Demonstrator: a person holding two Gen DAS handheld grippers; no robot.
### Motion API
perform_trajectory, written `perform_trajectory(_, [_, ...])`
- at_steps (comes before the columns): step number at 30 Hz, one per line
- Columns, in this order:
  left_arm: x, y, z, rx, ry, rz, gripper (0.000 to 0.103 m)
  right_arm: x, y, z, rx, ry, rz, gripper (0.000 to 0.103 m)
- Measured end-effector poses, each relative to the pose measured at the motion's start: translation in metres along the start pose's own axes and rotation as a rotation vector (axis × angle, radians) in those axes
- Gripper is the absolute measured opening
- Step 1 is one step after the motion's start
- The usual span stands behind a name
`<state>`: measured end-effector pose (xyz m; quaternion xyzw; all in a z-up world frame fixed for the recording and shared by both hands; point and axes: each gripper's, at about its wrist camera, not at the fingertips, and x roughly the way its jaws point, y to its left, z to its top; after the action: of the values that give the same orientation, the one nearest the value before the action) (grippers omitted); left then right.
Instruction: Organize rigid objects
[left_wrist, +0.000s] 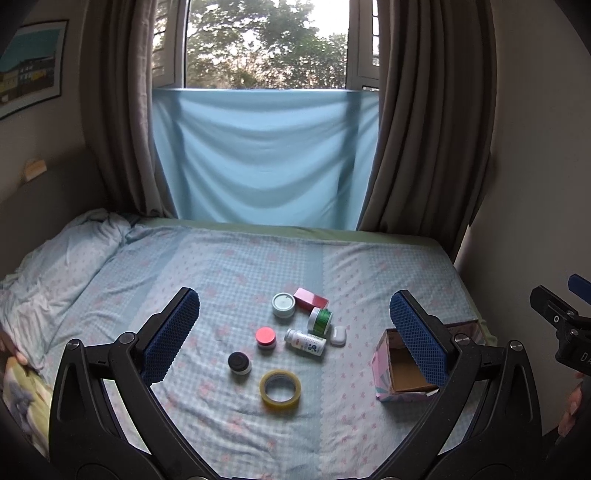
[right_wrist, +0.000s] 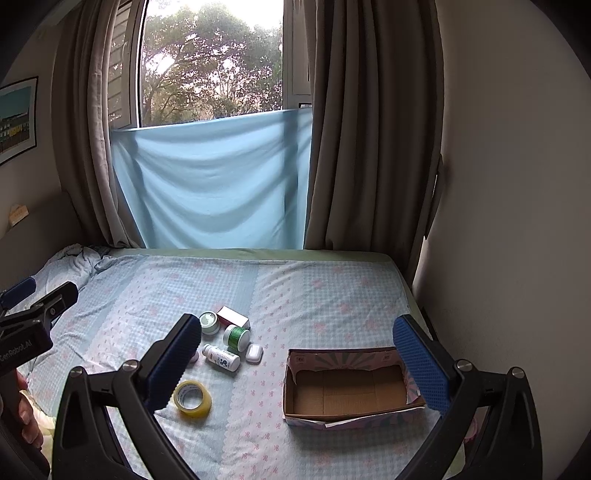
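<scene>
The left tongs (left_wrist: 293, 332) hang wide open above the bed (left_wrist: 388, 266), holding nothing, and the cluster of small things lies on the sheet between and beyond their blue pads. Nearest is a roll of yellowish tape (left_wrist: 280, 388); just past it sit a black-lidded jar (left_wrist: 239, 363) and a red-lidded jar (left_wrist: 266, 338). Behind these a white pill bottle (left_wrist: 305, 342) lies on its side, with a white earbud case (left_wrist: 338, 335) touching or just beside its cap end, a green-labelled jar (left_wrist: 320, 320), a pale-lidded jar (left_wrist: 283, 305) and a red box (left_wrist: 311, 298) farthest back.

The right tongs (right_wrist: 295, 363) are likewise spread wide and empty. Their view shows the open cardboard box (right_wrist: 351, 384) whole — brown inside, pink-patterned outside — lying between the pads, toward the right one. In the left view that box is half hidden by the right pad. The right view hides the black-lidded jar entirely behind its left pad, and shows only a sliver of the red-lidded one; the tape sits just beside that pad.
</scene>
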<state>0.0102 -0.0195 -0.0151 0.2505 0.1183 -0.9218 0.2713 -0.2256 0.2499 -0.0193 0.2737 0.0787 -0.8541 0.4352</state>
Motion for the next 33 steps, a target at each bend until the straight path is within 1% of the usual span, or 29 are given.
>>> perform_trajectory(4, [0.012, 0.018, -0.007, -0.053, 0.056, 0.060, 0.102, 0.015, 0.001, -0.001, -0.023, 0.038, 0.031, 0.103])
perform_trajectory(9, [0.037, 0.046, -0.030, -0.138, 0.146, 0.142, 0.102, 0.057, 0.009, -0.008, -0.066, 0.111, 0.096, 0.103])
perform_trajectory(12, [0.056, 0.065, -0.049, -0.194, 0.205, 0.162, 0.102, 0.088, 0.018, -0.013, -0.080, 0.169, 0.130, 0.103])
perform_trajectory(16, [0.091, 0.088, -0.073, -0.265, 0.279, 0.183, 0.102, 0.132, 0.033, -0.019, -0.085, 0.247, 0.149, 0.103])
perform_trajectory(20, [0.132, 0.109, -0.094, -0.316, 0.351, 0.198, 0.102, 0.183, 0.051, -0.025, -0.083, 0.333, 0.162, 0.103])
perform_trajectory(24, [0.182, 0.130, -0.113, -0.366, 0.419, 0.213, 0.102, 0.242, 0.073, -0.033, -0.078, 0.418, 0.167, 0.103])
perform_trajectory(27, [0.224, 0.144, -0.131, -0.404, 0.470, 0.211, 0.102, 0.289, 0.090, -0.037, -0.056, 0.486, 0.157, 0.103])
perform_trajectory(33, [0.305, 0.163, -0.169, -0.481, 0.568, 0.199, 0.102, 0.382, 0.117, -0.049, 0.026, 0.613, 0.114, 0.103])
